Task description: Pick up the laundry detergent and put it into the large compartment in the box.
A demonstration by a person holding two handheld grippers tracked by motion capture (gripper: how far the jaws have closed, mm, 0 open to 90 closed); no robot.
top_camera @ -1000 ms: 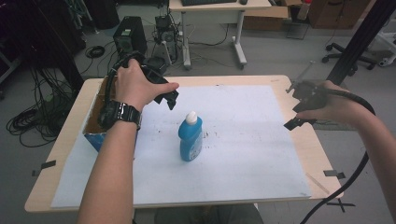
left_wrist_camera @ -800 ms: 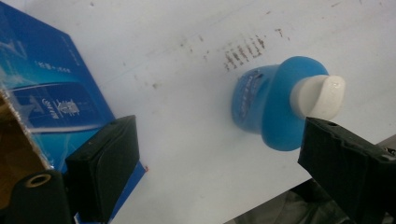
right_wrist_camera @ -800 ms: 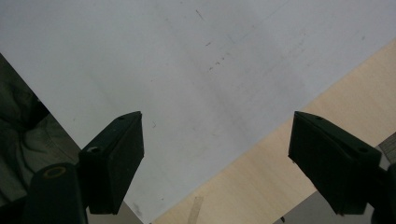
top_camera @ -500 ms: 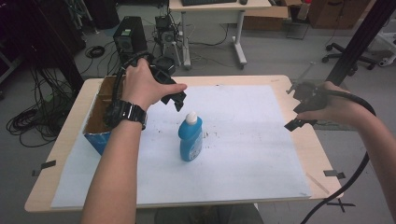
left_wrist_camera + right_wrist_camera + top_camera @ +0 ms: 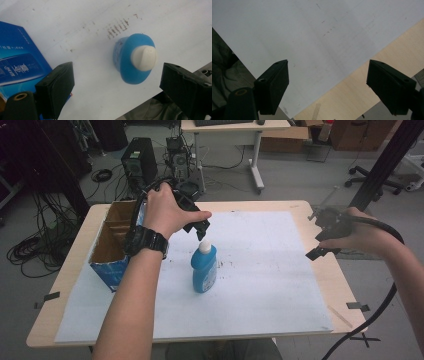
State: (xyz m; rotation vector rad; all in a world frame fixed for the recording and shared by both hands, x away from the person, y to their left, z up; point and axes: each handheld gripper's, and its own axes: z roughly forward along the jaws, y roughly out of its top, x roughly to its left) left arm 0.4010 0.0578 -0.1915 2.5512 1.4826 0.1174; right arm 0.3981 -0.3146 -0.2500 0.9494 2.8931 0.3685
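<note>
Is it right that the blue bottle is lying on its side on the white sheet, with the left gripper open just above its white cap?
Not quite: the blue bottle stands upright on the white sheet, as the high view shows. The rest holds: the left gripper hangs open just above its white cap.

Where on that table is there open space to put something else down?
The white sheet is bare from the blue bottle across to the right gripper, and along its near edge. It is crowded at the left, where the cardboard box, the bottle and the left gripper above it sit close together.
</note>
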